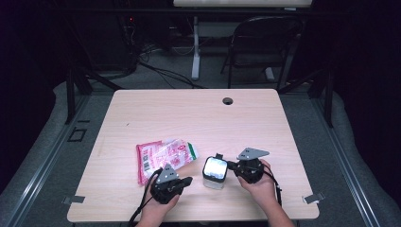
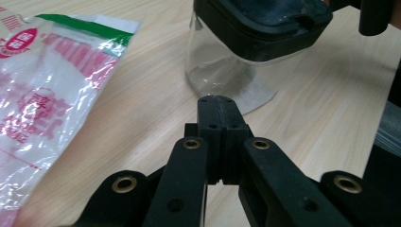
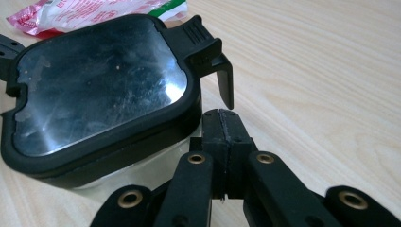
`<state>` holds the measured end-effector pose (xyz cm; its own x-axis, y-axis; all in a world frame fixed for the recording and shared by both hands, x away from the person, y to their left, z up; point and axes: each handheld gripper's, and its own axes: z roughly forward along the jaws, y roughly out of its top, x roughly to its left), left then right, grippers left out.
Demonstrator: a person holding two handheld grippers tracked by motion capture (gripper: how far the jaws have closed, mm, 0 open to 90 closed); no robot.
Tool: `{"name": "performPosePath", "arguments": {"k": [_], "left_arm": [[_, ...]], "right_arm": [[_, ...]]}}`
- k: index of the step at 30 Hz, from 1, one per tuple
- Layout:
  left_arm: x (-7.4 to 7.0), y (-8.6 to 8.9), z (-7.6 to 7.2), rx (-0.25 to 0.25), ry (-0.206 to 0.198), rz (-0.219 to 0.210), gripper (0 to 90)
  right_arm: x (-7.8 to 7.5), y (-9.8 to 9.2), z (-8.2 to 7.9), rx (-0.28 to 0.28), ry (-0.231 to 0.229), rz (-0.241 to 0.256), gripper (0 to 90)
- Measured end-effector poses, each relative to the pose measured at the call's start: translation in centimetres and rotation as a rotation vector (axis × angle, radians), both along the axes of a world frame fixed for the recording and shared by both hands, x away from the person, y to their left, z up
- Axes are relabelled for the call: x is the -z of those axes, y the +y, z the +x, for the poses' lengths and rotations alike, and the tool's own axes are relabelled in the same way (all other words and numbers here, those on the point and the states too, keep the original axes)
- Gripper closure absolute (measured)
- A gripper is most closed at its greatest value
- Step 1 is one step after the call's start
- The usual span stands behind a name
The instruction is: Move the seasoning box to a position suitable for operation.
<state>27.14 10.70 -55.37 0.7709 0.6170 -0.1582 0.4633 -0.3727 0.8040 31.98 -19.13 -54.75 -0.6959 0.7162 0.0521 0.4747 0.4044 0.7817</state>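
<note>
A clear plastic container with a black-rimmed lid stands near the table's front edge, its side latch hanging loose. A pink and white plastic bag lies flat to its left. My left gripper is shut with nothing held, a short way left of the container. My right gripper is shut too, its tips just beside the lid's rim on the right, holding nothing. The bag fills the left of the left gripper view.
The wooden table has a cable hole near its far edge. A folding chair and a desk leg stand on the floor beyond the table.
</note>
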Motion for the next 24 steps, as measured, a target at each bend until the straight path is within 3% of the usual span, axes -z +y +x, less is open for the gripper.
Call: {"name": "performPosePath", "arguments": {"k": [16, 24], "left_arm": [[0.3, -1.1, -0.5, 0.032, 0.005, 0.020, 90.0], [0.3, -1.1, -0.4, 0.024, -0.002, 0.035, 90.0]], "right_arm": [[0.2, 0.7, -1.7, -0.065, 0.028, 0.018, 90.0], [0.2, 0.9, -2.1, -0.067, 0.030, 0.007, 90.0]]}}
